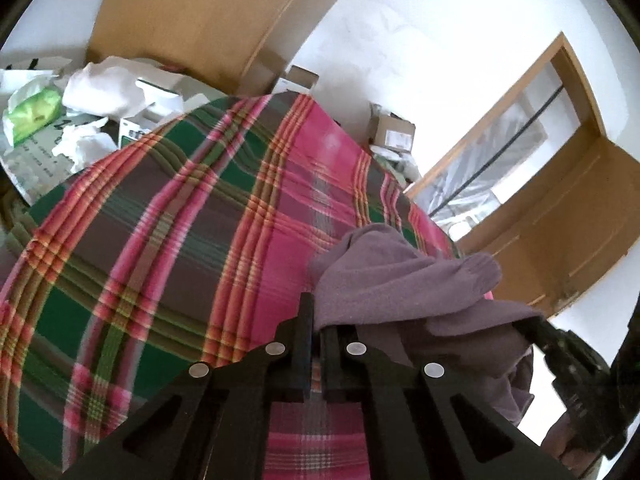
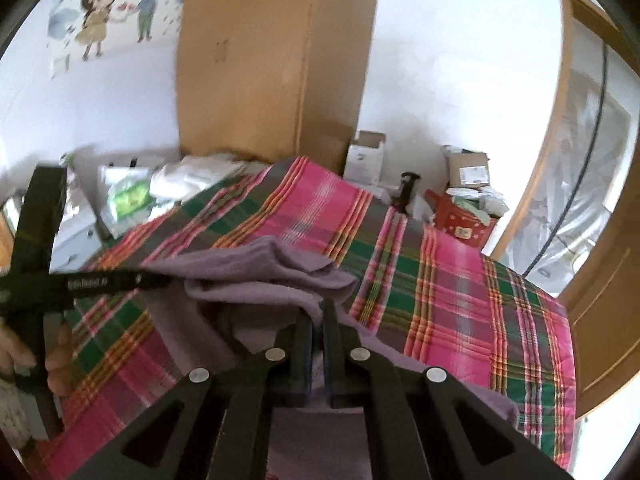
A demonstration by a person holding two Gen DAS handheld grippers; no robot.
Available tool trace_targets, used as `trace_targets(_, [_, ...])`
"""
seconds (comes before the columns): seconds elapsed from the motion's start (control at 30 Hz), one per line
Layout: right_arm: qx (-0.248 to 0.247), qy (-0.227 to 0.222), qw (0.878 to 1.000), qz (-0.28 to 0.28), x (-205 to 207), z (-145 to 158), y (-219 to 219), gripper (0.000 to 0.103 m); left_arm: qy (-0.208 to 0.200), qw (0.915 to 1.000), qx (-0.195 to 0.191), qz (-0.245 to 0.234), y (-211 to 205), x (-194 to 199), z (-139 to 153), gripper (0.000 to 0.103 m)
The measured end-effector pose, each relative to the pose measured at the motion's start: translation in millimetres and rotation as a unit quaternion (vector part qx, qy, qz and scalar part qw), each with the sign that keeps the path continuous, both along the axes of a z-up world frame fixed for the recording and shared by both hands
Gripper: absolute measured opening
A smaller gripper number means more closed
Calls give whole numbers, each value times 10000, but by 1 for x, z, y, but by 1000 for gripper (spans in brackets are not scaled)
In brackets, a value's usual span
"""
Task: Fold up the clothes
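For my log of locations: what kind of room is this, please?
Most likely a bedroom at home. A bed with a plaid cover fills the view, a tall wooden wardrobe stands behind it, and a cartoon wall sticker decorates the wall.

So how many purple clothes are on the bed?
1 that I can tell: the purple garment is bunched over the plaid bedspread, pinched by the left gripper and the right gripper. Its folds could hide another piece.
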State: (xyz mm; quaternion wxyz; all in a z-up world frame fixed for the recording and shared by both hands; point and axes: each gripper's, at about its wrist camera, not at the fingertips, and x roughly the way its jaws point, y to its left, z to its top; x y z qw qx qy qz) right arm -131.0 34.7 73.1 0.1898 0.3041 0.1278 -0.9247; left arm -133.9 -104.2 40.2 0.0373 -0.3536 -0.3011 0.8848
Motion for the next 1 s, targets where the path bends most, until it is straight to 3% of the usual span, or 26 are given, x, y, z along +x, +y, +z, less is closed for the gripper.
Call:
trace_targets(0.3, [-465,521,9955,-644,-18,37,20,4,337,9992,15,210,-15,42,18,2])
trace_targets(0.5, [-428,510,9925,-1022,-60,33,18,4,318,9988,-49,381,-27,58,15,2])
trace_targets(0.63, [-680,107,9889,-1316,-90,18,25,4,61,9989,-36,467,-32,61,-2,2])
trace_targets(0.8, [-399,-356,9828,-1768,-120,-14,31,4,-145,9984,-116,529,-35,68,-19,2])
trace_targets(1.0, [-298,-926,9792,-1779,-124,-43,39,6,-412,9986,-206,256,-31,70,-34,4])
